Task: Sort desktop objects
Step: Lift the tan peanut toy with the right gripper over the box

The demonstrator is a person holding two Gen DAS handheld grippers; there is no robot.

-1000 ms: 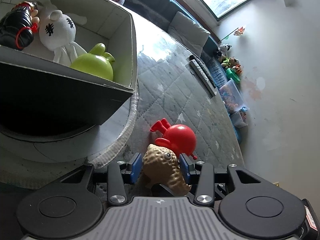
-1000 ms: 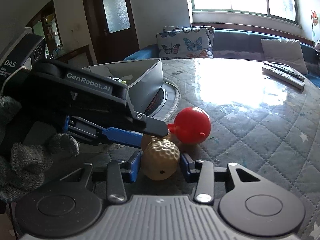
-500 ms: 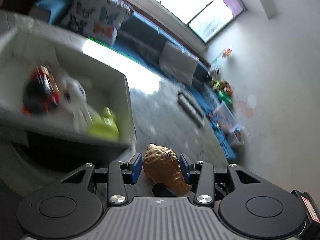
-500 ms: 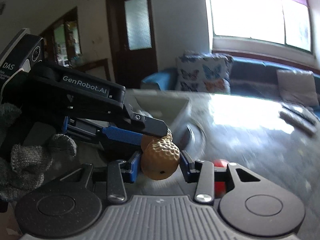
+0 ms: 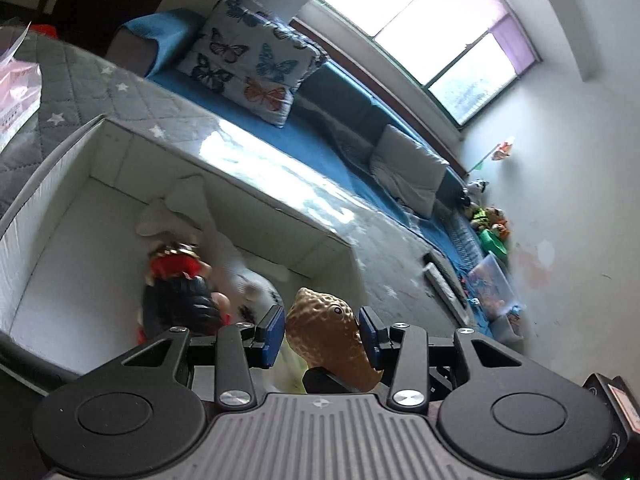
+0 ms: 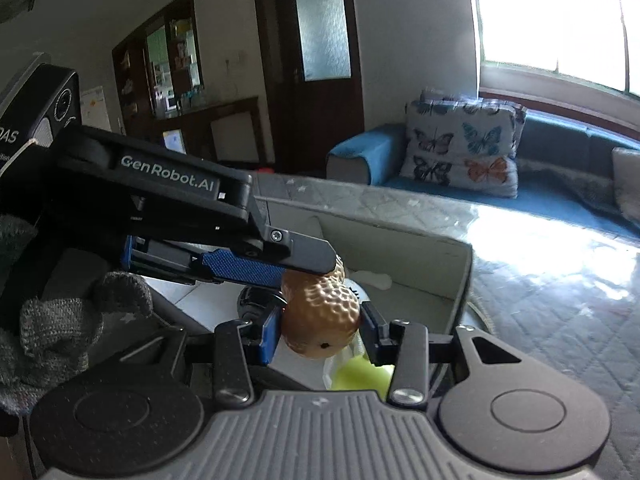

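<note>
Both grippers are shut on one tan peanut-shaped toy (image 5: pixel 326 338), which also shows in the right wrist view (image 6: pixel 322 314). My left gripper (image 5: pixel 323 336) pinches one end, my right gripper (image 6: pixel 320 330) the other, and the left gripper's body (image 6: pixel 172 196) crosses the right wrist view. The toy hangs above the open grey box (image 5: pixel 100 216), also in the right wrist view (image 6: pixel 456 276). Inside lie a black-and-red doll (image 5: pixel 176 284), a white plush (image 5: pixel 256 284) and a green toy (image 6: pixel 360 376).
The box stands on a quilted grey table cover (image 5: pixel 384 248). Two remote controls (image 5: pixel 444 280) lie farther along the table. A pink tissue pack (image 5: pixel 16 96) lies left of the box. A blue sofa with a butterfly cushion (image 5: pixel 252 68) lies behind.
Both grippers have lifted the peanut toy off the table and carried it over the box. The red ball toy on the table has dropped out of view.
</note>
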